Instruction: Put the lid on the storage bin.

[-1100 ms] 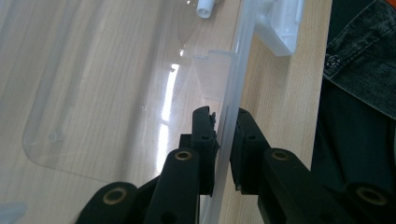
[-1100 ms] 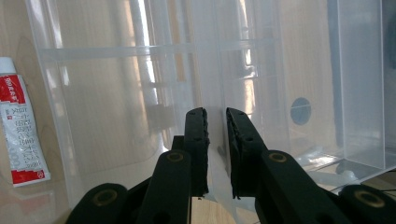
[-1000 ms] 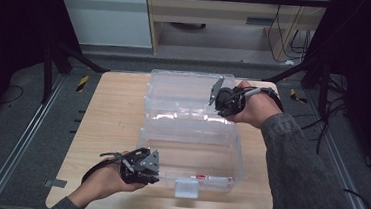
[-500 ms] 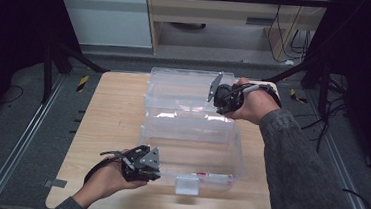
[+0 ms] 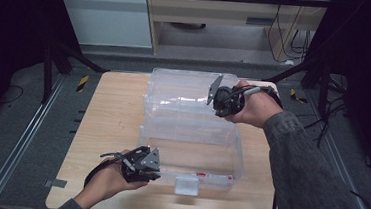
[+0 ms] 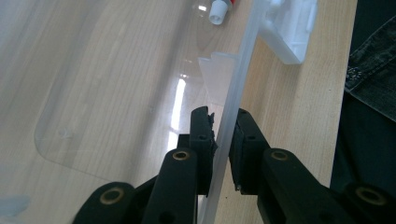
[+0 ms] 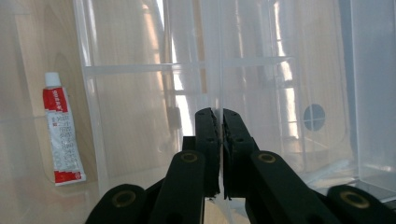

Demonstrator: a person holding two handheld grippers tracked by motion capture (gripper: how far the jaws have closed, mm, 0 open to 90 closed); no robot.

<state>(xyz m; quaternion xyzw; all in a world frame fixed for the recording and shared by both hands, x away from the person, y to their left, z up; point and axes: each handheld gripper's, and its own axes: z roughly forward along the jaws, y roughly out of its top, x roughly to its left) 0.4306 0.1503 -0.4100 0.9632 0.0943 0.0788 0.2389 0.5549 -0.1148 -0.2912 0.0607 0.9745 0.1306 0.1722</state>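
Clear plastic box (image 5: 190,145) sits mid-table, its lid (image 5: 184,92) swung open toward 12 o'clock, on the wooden table (image 5: 107,118). We see the left gripper (image 5: 156,168) at approx 7 o'clock of the box, jaws nearly together w/ the box's front rim (image 6: 233,107) between the pads, clamped on it. White latch (image 5: 187,185) sits on the front wall at 6 o'clock. Right gripper (image 5: 213,90) is at approx 1 o'clock, on the lid; its jaws have just been closing and now pinch a thin lid edge (image 7: 219,56) between them. Red-and-white tube (image 7: 60,130) lies inside the box, near its front wall.
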